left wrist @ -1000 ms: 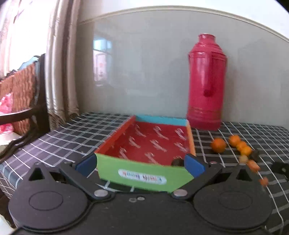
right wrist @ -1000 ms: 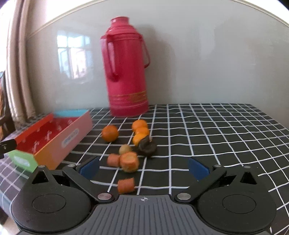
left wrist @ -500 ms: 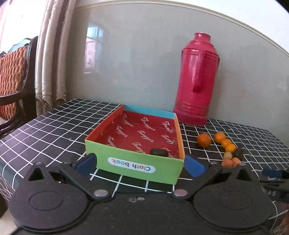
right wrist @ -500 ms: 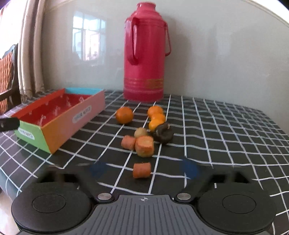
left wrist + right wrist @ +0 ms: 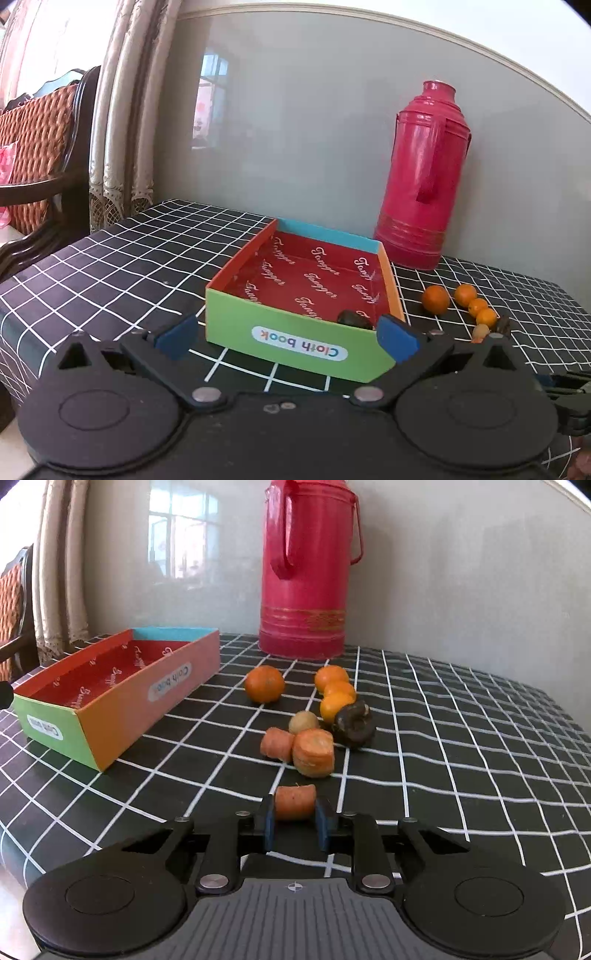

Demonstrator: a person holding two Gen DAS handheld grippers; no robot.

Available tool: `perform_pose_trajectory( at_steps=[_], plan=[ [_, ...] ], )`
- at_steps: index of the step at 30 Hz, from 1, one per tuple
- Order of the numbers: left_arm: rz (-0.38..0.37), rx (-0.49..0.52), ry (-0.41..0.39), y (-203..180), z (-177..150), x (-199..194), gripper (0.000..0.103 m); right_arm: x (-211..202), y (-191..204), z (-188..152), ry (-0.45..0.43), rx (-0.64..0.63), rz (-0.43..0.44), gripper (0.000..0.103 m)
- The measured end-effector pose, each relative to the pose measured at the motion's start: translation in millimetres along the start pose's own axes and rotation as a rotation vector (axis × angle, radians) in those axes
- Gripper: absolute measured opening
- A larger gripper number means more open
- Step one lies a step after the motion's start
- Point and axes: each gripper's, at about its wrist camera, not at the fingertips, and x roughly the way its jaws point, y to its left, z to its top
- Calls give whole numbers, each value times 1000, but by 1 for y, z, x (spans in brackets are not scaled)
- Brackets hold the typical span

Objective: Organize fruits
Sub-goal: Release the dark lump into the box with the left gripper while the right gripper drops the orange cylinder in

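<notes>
A small carrot chunk [image 5: 295,802] is pinched between the blue pads of the right gripper [image 5: 295,821], low on the checkered tablecloth [image 5: 461,746]. Just ahead of it, more carrot pieces [image 5: 313,752] and oranges [image 5: 265,684] are clustered. The left gripper [image 5: 286,338] is spread wide around the green end of the box [image 5: 295,341], nothing held.

A lived-in room of a home, seen at one table.

The table [image 5: 461,738] wears a black cloth with a white grid and stands against a plain grey wall [image 5: 295,140]. On it, at the wall, stands a red thermos flask [image 5: 306,572] of the household kind. Left of the flask hang pale curtains [image 5: 122,110] with a lace hem, and beyond them is a dark wooden chair [image 5: 40,147] with a woven orange back.
</notes>
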Motion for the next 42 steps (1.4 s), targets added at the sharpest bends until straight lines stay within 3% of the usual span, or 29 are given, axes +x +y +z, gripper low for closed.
perform_pose_trajectory(
  at_steps=[5, 10, 21, 22, 23, 25, 30, 32, 37, 42],
  plan=[
    [24, -5, -9, 14, 1, -2, 97, -5, 12, 12, -70, 10, 30, 23],
    [68, -29, -5, 37, 3, -3, 97, -7, 42, 33, -198, 15, 133, 23],
    [169, -40, 22, 80, 3, -5, 97, 17, 119, 56, -264, -6, 296, 23],
    [176, -36, 23, 82, 2, -5, 97, 21, 127, 56, -261, -21, 292, 30],
    [183, -34, 25, 84, 3, -5, 97, 24, 133, 56, -259, -38, 289, 50],
    [192, -40, 27, 88, 3, -5, 97, 24, 138, 55, -279, -41, 306, 67],
    [185, -56, 25, 88, 4, -5, 97, 14, 134, 50, -322, -53, 277, 73],
    [174, -43, 19, 82, 4, -5, 97, 8, 126, 47, -334, -35, 247, 94],
    [135, -21, 0, 63, 5, -5, 97, -7, 93, 42, -355, -14, 184, 103],
    [82, -4, -12, 34, 4, -4, 97, -18, 56, 37, -337, 11, 116, 103]
  ],
)
